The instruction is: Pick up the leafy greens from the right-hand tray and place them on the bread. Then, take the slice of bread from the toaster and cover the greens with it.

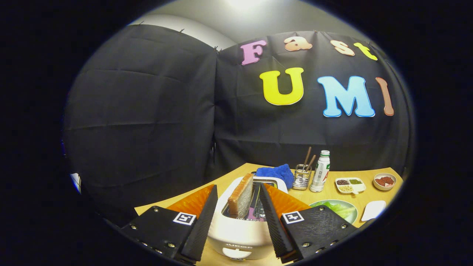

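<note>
**Bread slice being lined up between spread fingers**

The gripper (236, 221) is being held wide open over the toaster (240, 229), its two fingers (201, 218) splayed to either side and pressing on nothing. The inner faces of the fingers are ribbed and finely textured, tapering to wedge shapes, with small square markers fixed on the flat plates behind them. Between the fingers, the bread slice (241, 195) is being shown standing upright in the slot, leaning slightly, its crust golden-brown and its cut face pale and porous. The toaster itself is smooth, rounded and cream-white.

The second step is judged to be in hand: the slice is being approached, not yet gripped. A closing of the fingers onto the two broad faces is being called for next, gently, since a soft crumb would be crushed, followed by a straight lift out of the slot.

Beyond the right finger, leafy greens (338, 207) are being seen, crinkled and glossy, lying on a round pale-green plate (353, 218); whether bread lies beneath them cannot be told. Farther off on the wooden table (329, 194) are a blue cloth (276, 172), a wire holder of sticks (302, 177), a white bottle (320, 171), a divided dish (350, 185) and a small bowl (384, 181).
</note>
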